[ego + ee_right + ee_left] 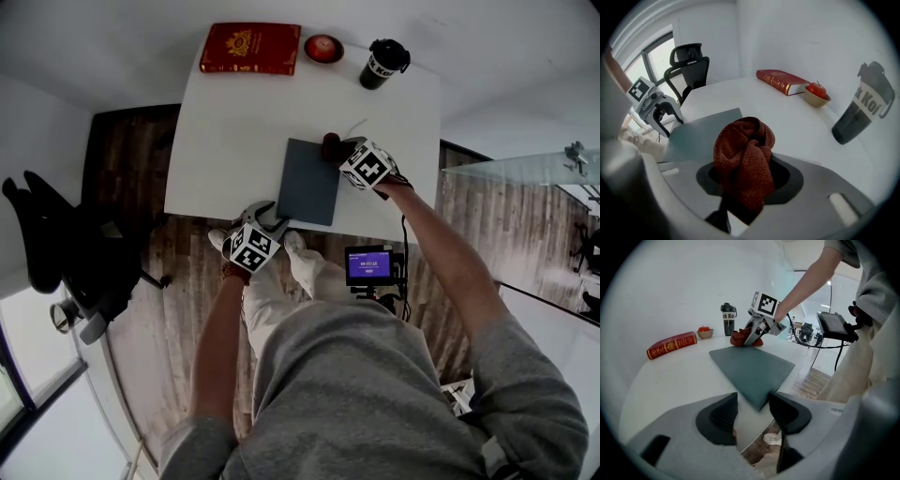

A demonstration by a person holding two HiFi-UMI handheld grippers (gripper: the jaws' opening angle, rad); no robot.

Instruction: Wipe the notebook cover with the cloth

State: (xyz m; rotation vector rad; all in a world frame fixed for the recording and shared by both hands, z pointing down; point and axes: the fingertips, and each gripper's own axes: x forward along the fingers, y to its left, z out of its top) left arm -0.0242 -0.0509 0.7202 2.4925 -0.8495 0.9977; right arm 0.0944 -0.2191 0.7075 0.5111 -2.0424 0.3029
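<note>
The cloth (745, 159) is soft, light and squashy, so a bunched pinch works well. The notebook (309, 181) looks flat, thin and stiff. I think it could slide on the smooth tabletop (234, 141), so a corner is a good place to hold it still. It lies by the near edge. My right claw (751, 337) is squeezing the red cloth at the notebook's far right corner. My left claw (752, 413) is wide open by the near left corner, holding nothing.

Left gripper (753, 403) jaws apart — right gripper (750, 177) tight on the cloth (744, 150)
</note>
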